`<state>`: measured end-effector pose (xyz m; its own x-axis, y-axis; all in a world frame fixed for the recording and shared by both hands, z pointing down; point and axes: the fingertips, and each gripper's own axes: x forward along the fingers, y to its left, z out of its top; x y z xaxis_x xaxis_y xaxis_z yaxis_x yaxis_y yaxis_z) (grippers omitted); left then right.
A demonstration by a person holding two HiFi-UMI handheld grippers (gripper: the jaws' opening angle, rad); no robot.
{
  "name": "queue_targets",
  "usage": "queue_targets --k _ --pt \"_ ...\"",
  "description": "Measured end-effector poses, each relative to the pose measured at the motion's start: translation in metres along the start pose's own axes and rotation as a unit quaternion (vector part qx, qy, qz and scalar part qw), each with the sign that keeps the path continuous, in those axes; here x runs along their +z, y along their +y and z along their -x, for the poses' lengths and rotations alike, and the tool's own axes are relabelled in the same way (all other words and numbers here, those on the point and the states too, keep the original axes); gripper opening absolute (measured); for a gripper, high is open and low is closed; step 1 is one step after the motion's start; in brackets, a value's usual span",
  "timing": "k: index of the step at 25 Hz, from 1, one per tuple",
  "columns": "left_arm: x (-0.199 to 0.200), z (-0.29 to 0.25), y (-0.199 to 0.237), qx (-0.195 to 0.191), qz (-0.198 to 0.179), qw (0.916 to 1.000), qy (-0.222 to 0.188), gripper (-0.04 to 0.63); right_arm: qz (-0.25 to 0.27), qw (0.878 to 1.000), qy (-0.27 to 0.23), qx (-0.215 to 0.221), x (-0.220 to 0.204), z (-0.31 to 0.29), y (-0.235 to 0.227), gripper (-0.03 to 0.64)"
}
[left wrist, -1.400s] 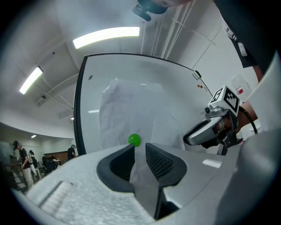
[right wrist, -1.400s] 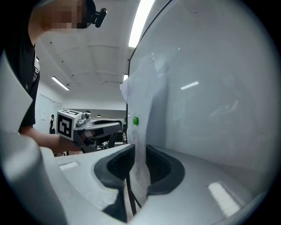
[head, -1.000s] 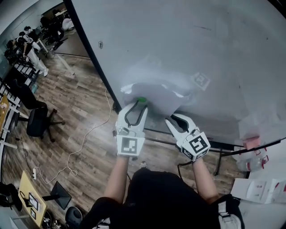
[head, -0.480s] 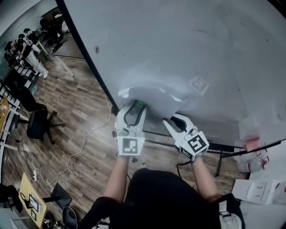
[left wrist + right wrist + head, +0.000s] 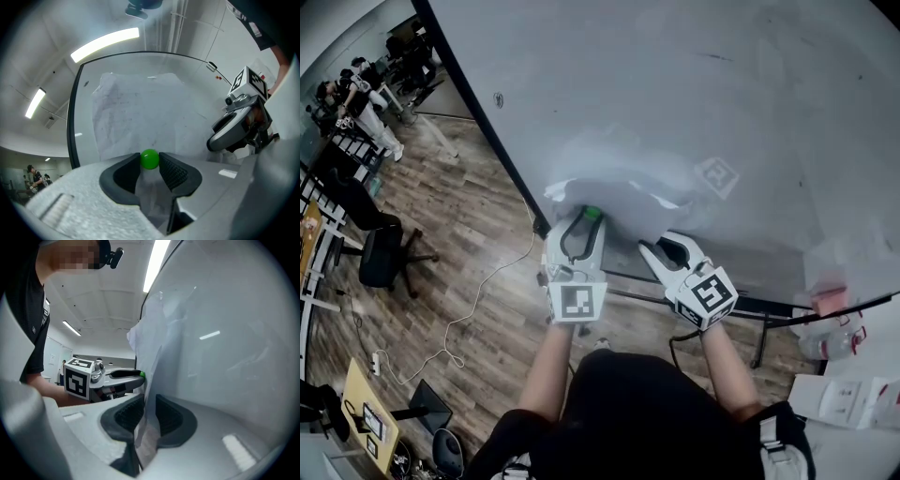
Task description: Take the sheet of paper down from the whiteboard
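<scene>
A white sheet of paper hangs on the whiteboard, its lower part lifted off the surface. A small green ball magnet sits at the sheet's lower left. My left gripper has this magnet between its fingertips, and the jaws are closing with both pads touching it. My right gripper is at the sheet's lower right. In the right gripper view the paper runs down between the jaws of the right gripper, which are shut on its edge.
The whiteboard stands on a wooden floor, with a stand bar below its lower edge. A black office chair and a trailing cable lie to the left. People stand at the far left. White boxes sit at the right.
Both grippers have stayed almost in place. The lifted lower flap of the sheet has drawn back and now lies closer to the board.
</scene>
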<state>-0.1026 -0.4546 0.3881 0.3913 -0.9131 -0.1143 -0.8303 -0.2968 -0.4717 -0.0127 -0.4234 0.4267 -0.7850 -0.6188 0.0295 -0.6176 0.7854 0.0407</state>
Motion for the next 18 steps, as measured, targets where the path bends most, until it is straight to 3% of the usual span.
queue_targets --k 3,18 --pt "0.0082 -0.0017 0.0021 0.004 -0.004 0.9999 -0.015 0.135 0.006 1.000 -0.002 -0.002 0.0010 0.0019 0.0004 0.006" --pt "0.0078 0.0019 -0.0011 -0.002 0.001 1.0000 -0.003 0.133 -0.042 0.999 0.002 0.013 -0.0038 0.0036 -0.0012 0.005"
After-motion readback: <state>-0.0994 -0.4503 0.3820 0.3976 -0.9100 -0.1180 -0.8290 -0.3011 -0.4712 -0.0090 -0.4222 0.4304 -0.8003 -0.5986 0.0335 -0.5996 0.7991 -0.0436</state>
